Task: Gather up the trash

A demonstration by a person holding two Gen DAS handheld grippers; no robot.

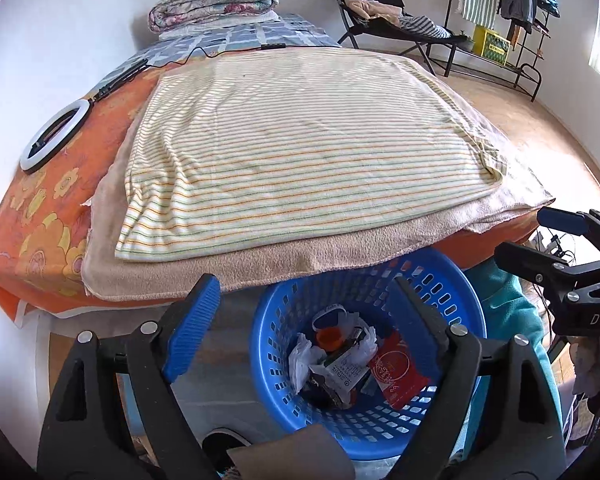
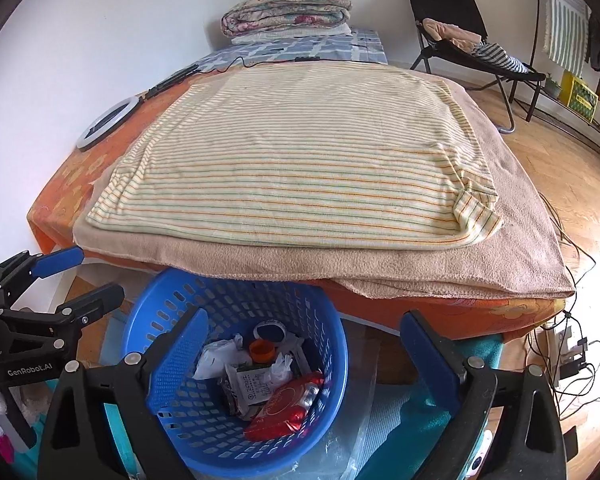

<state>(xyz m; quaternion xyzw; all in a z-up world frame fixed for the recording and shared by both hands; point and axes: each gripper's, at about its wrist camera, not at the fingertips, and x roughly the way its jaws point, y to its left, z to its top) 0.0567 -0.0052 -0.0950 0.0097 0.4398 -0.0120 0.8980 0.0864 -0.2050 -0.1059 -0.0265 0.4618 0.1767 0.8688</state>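
Observation:
A blue plastic basket (image 1: 452, 280) stands on the floor at the foot of the bed; it also shows in the right wrist view (image 2: 236, 292). In it lie trash pieces: a red wrapper (image 1: 400, 372) (image 2: 284, 412), white crumpled paper (image 1: 300, 360) (image 2: 216, 356), an orange cap (image 1: 330, 336) (image 2: 262, 350) and a printed packet (image 1: 344, 372) (image 2: 256, 388). My left gripper (image 1: 304, 328) is open and empty above the basket. My right gripper (image 2: 304, 360) is open and empty, just right of the basket. Each gripper shows at the edge of the other's view (image 1: 540, 240) (image 2: 76, 276).
The bed carries a striped cloth (image 1: 300, 140) (image 2: 292, 156) on a beige towel (image 2: 380, 264), a ring light (image 1: 56, 132) (image 2: 104, 120) and folded quilts (image 1: 216, 0). A black chair (image 2: 460, 40) and a clothes rack (image 1: 512, 20) stand at the right. Cables (image 2: 568, 344) lie on the floor.

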